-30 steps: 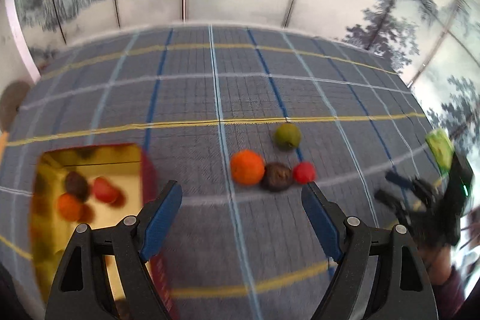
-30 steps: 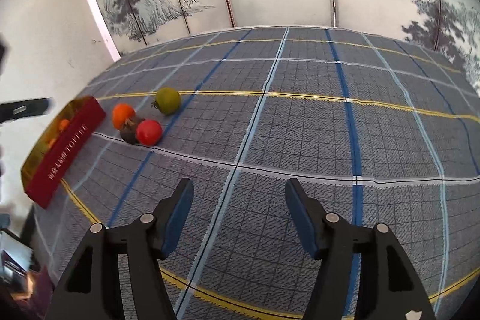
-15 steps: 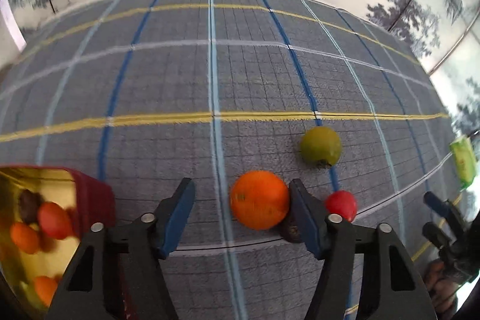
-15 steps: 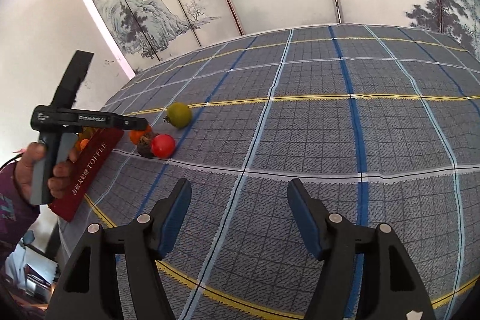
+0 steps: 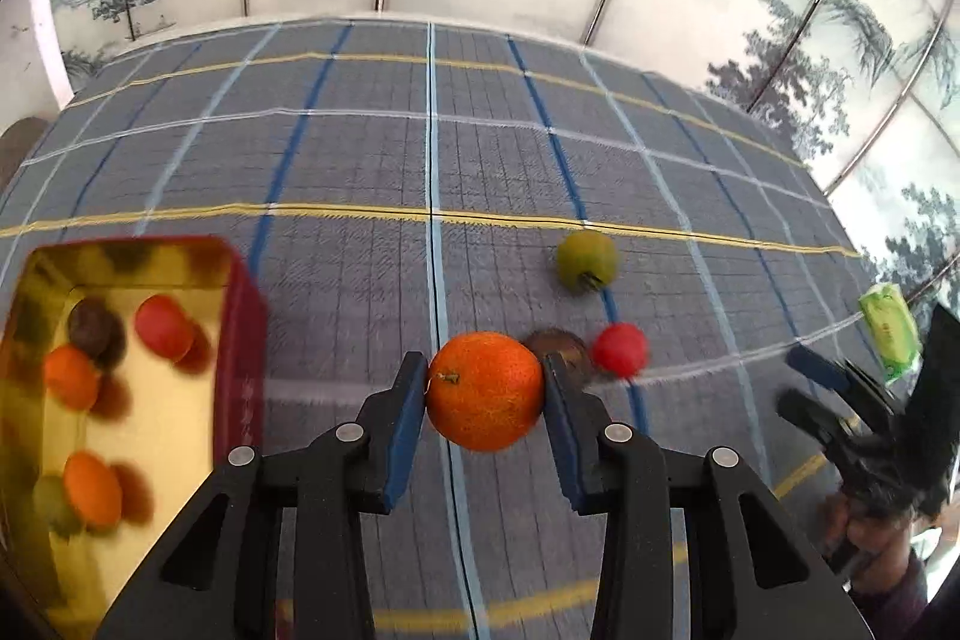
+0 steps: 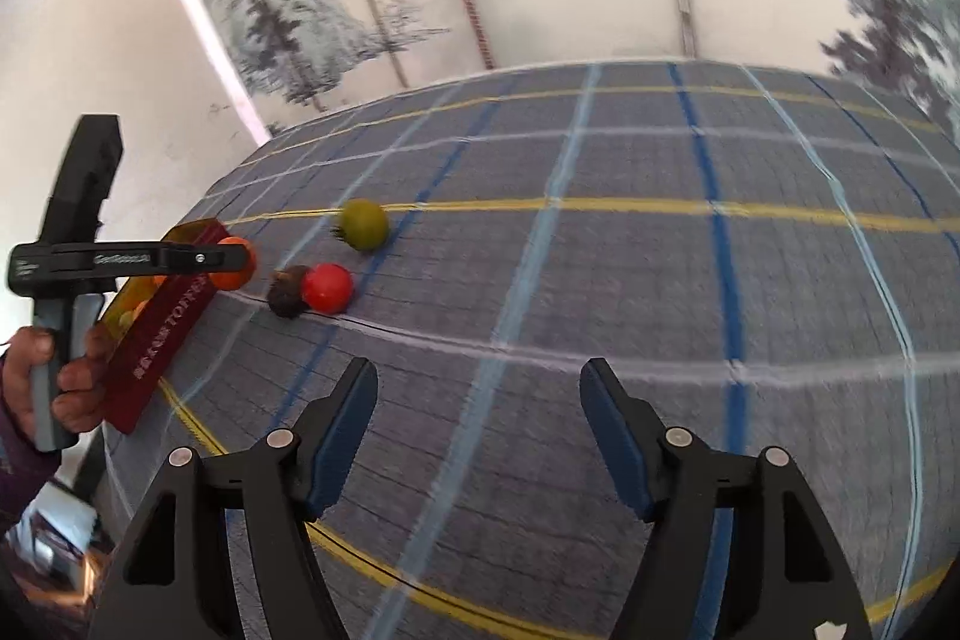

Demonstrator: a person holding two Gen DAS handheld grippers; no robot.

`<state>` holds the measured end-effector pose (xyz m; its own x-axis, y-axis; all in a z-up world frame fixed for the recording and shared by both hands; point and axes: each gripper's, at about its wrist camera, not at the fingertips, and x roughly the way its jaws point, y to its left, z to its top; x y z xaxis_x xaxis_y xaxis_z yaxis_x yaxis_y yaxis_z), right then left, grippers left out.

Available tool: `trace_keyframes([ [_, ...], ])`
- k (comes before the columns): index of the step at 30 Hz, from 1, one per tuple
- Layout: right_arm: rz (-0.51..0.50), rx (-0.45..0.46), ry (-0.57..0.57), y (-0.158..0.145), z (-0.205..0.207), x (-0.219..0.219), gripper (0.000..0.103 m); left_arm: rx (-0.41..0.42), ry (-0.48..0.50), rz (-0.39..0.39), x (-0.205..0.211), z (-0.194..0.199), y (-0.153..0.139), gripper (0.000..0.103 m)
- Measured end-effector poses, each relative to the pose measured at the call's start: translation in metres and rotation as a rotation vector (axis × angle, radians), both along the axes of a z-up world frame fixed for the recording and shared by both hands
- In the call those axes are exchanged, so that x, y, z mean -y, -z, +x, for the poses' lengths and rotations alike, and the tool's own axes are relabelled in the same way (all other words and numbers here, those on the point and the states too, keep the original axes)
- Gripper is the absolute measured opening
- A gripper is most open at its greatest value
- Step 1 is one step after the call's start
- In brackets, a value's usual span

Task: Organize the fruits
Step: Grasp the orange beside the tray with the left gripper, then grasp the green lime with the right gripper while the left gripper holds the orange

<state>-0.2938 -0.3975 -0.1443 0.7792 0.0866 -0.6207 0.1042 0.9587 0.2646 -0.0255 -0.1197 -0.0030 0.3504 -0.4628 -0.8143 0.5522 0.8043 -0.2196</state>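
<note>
Between the blue pads of the left gripper (image 5: 485,391) we now see the orange (image 5: 485,390) clamped on both flanks. Half a second ago the jaws stood apart around it; they have since closed, and the fruit appears raised just off the cloth, so we judge the pick complete and the carry to the tin (image 5: 237,340) next. Its skin is pebbled and matte, with a small dark stem scar facing the left pad, and its round form gives the flat pads little contact. Just behind it lie a dark brown fruit (image 5: 555,347) and, touching that one, a smooth red fruit (image 5: 620,349); a dull green fruit (image 5: 586,259) with a stalk sits farther back. To the left, the rectangular tin, red outside and glossy gold within, already holds several fruits. All rest on a woven grey tablecloth (image 5: 432,160) with blue, white and yellow lines. The right gripper (image 6: 480,394) hovers well apart, jaws spread and empty.
</note>
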Motion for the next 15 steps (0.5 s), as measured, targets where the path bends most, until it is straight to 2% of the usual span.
trace_keyframes([
  [3,0.025,0.030,-0.069,-0.015,0.029,-0.010,0.067,0.001,0.001,-0.017,-0.012,-0.016,-0.011,0.039],
  [6,-0.007,0.038,-0.130,-0.024,0.063,-0.023,0.067,-0.007,0.003,-0.028,-0.020,-0.028,-0.017,0.040],
  [10,-0.035,-0.008,-0.193,-0.020,0.114,-0.040,0.067,-0.012,0.014,-0.048,-0.030,-0.042,-0.024,0.040],
  [15,-0.064,-0.071,-0.234,-0.005,0.153,-0.057,0.065,0.003,0.030,-0.033,-0.031,-0.054,-0.028,0.040],
])
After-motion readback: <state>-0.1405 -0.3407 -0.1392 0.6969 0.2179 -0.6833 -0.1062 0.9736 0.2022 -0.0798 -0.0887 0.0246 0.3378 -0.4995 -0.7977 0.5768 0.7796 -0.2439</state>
